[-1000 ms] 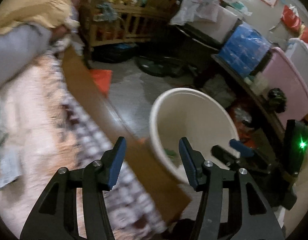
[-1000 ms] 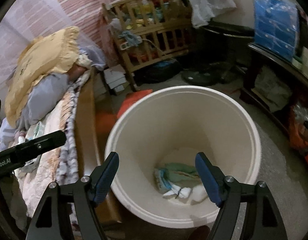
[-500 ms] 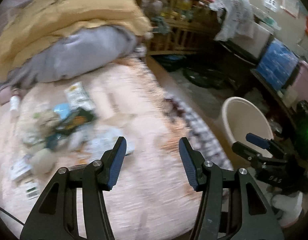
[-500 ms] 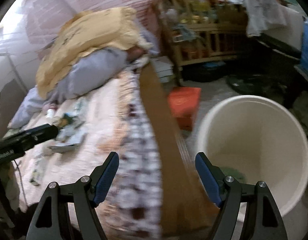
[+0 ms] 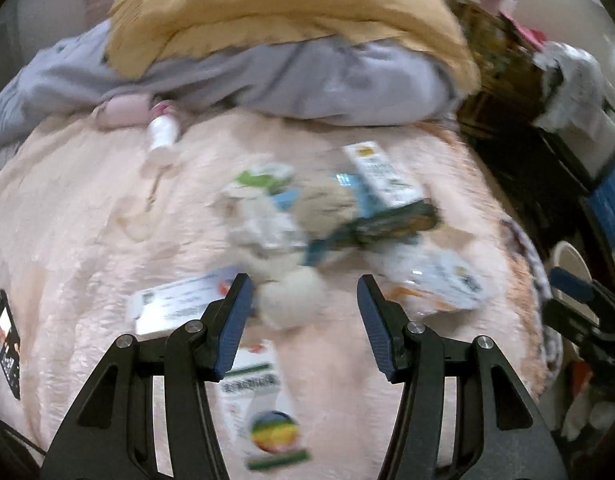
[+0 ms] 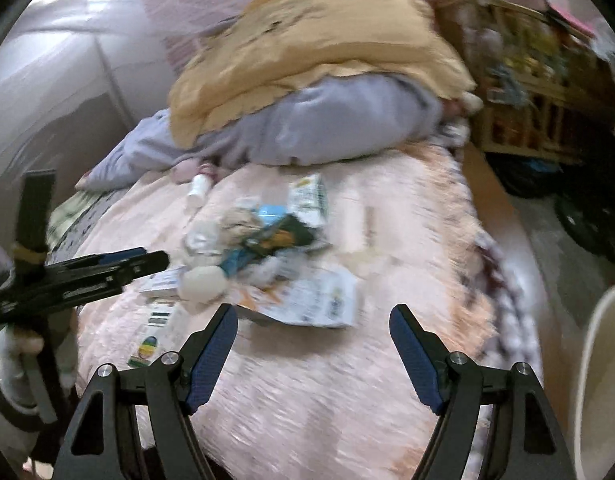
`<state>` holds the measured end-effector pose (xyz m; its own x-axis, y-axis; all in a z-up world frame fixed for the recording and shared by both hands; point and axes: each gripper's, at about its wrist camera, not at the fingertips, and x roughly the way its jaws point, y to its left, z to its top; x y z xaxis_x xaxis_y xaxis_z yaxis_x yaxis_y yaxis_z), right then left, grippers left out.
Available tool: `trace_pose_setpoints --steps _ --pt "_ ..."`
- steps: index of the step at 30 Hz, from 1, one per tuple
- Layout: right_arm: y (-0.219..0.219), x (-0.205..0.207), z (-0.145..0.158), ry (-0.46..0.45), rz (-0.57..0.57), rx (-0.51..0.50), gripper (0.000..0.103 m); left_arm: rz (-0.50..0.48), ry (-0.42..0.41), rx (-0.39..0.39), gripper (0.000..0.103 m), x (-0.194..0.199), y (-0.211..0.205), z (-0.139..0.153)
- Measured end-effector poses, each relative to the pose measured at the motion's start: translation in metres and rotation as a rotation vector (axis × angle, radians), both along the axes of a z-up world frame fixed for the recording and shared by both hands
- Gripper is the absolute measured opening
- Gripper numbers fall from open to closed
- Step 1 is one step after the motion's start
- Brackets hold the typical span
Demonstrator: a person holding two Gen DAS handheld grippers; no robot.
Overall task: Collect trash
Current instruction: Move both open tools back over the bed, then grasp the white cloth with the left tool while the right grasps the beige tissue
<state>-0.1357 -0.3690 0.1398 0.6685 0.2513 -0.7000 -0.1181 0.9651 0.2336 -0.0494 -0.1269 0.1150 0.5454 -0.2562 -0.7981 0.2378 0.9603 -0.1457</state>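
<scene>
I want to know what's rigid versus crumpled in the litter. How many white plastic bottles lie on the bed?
1. The white bottle lies on the pink blanket near the grey bedding, apart from the wrapper pile. Others may be hidden under that pile; the frames are blurred.

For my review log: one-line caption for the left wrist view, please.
Open left gripper hovers above scattered trash on a pink blanket, empty.

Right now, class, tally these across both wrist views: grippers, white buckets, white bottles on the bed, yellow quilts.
Grippers: 2, the left gripper and the right gripper
White bucket: 1
White bottle: 1
Yellow quilt: 1
Total: 5
</scene>
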Motion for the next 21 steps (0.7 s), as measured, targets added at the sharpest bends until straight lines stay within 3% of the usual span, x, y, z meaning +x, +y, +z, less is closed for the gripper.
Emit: trace_pose_setpoints --steps 7,13,14,15,16,21 --pt "0.042 0.046 0.007 -0.001 0.089 -0.014 0.076 0.055 0.117 -0.085 0.057 0.044 0.027 -0.040" --pt "0.057 0.077 0.006 0.000 0.120 -0.021 0.076 0.039 0.173 -0.137 0.056 0.070 0.011 -0.063" --pt "0.058 0.081 0.005 0.003 0.120 -0.018 0.076 0.042 0.162 -0.150 0.053 0.071 0.011 -0.062" --pt "0.060 0.087 0.003 0.008 0.122 -0.016 0.076 0.040 0.144 -0.162 0.036 0.071 0.010 -0.061" --pt "0.061 0.091 0.002 0.012 0.123 -0.016 0.076 0.032 0.139 -0.161 0.030 0.072 0.010 -0.060" --pt "0.077 0.115 -0.004 0.032 0.147 -0.026 0.076 0.017 0.102 -0.167 0.025 0.063 0.026 -0.043"
